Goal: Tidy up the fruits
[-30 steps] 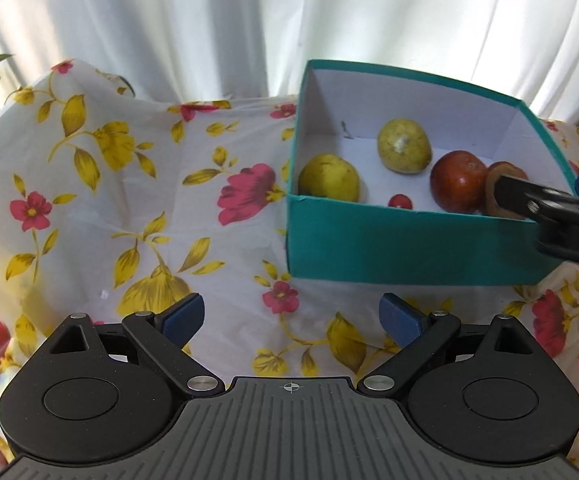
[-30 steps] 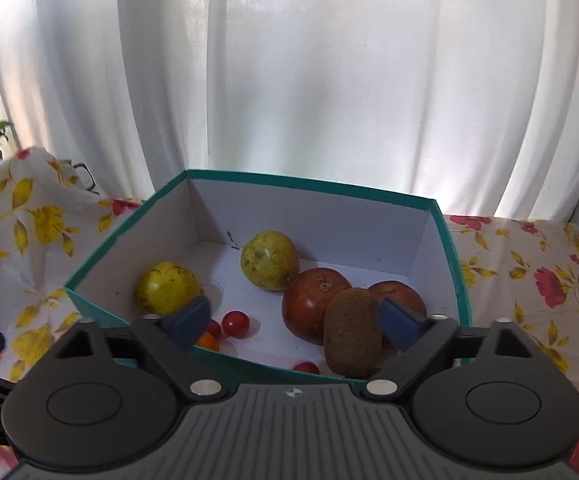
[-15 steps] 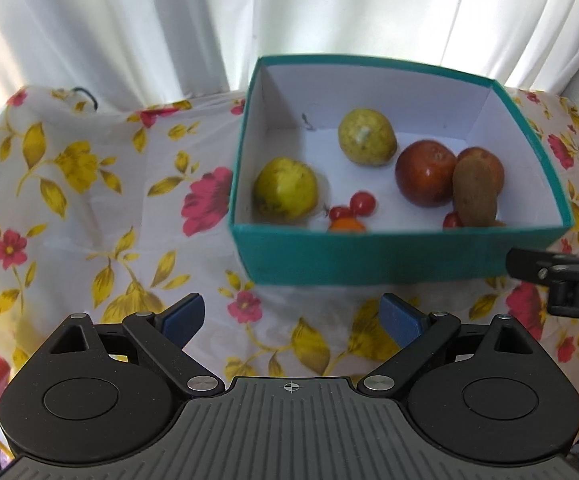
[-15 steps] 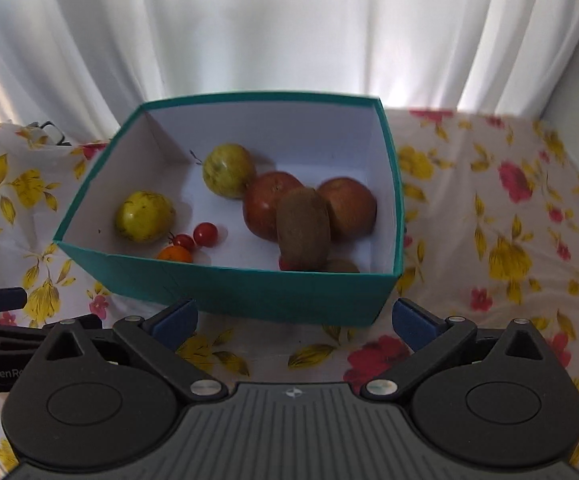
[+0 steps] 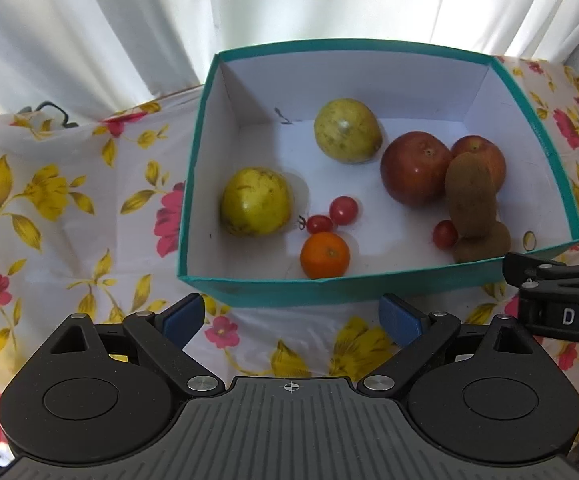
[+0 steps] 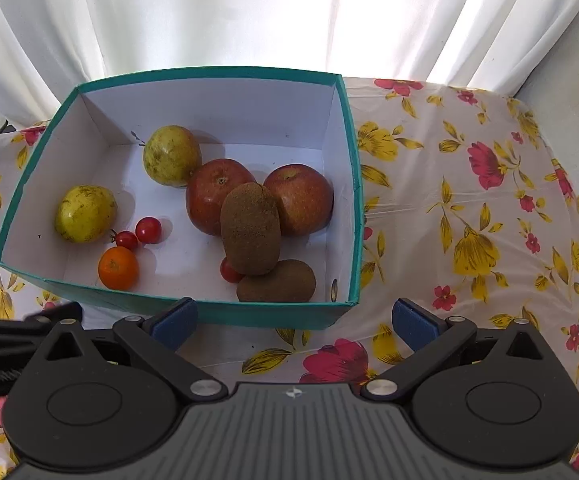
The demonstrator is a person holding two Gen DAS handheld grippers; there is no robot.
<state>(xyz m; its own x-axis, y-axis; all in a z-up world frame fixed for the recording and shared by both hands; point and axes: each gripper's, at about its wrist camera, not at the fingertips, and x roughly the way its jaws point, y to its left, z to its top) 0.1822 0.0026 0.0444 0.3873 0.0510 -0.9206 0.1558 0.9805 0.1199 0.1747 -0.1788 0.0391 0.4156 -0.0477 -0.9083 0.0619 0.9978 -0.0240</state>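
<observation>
Two views covered the scene. From the left wrist, a floral tablecloth (image 5: 69, 200) lay over the surface, with white curtains (image 5: 129, 20) hanging behind it. On the cloth sat a teal box (image 5: 329, 292) holding two yellow-green fruits (image 5: 255, 202), two red apples (image 5: 415, 168), two kiwis (image 5: 471, 198), an orange (image 5: 324, 255) and three cherry tomatoes (image 5: 343, 210). The left gripper (image 5: 291, 318) hovered just in front of the box's near wall, its blue pads spread wide with nothing between them. From the right wrist, the same cloth stretched off to the right of the box, sunlit, under the curtains. The right gripper (image 6: 293, 320) hung before the box's near right corner, fingers (image 6: 173, 322) wide apart and empty, one kiwi leaning on the other just inside.
</observation>
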